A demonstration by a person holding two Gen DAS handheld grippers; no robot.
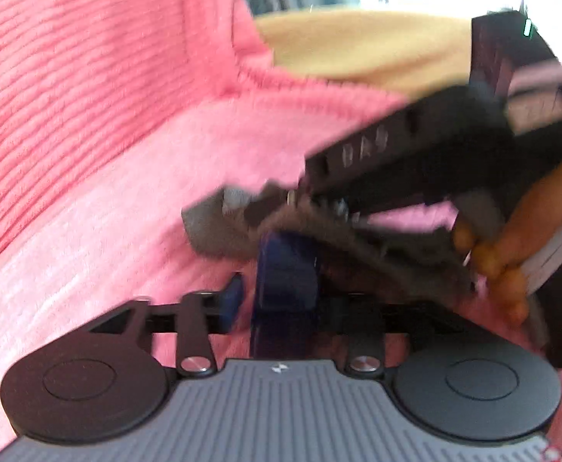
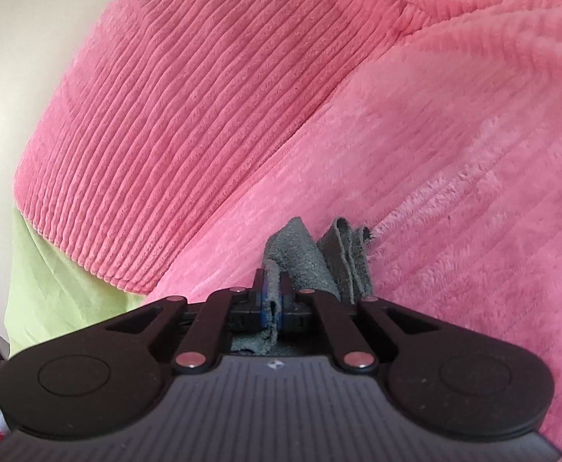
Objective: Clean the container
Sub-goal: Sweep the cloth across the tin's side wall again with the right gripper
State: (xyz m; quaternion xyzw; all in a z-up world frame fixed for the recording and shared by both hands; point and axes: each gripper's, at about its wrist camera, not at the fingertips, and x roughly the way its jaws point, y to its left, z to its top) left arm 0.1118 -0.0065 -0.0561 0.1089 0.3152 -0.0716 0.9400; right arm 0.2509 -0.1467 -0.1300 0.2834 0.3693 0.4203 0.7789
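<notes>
Container cannot be made out in either view; grey cloth point(image 2: 300, 254) hangs over pink ribbed fabric point(image 2: 204, 115).
Right tool point(image 2: 271, 296) is pressed together, pinching the cloth; left tool point(image 1: 257, 292) stands spread just beneath it, blurred.
</notes>
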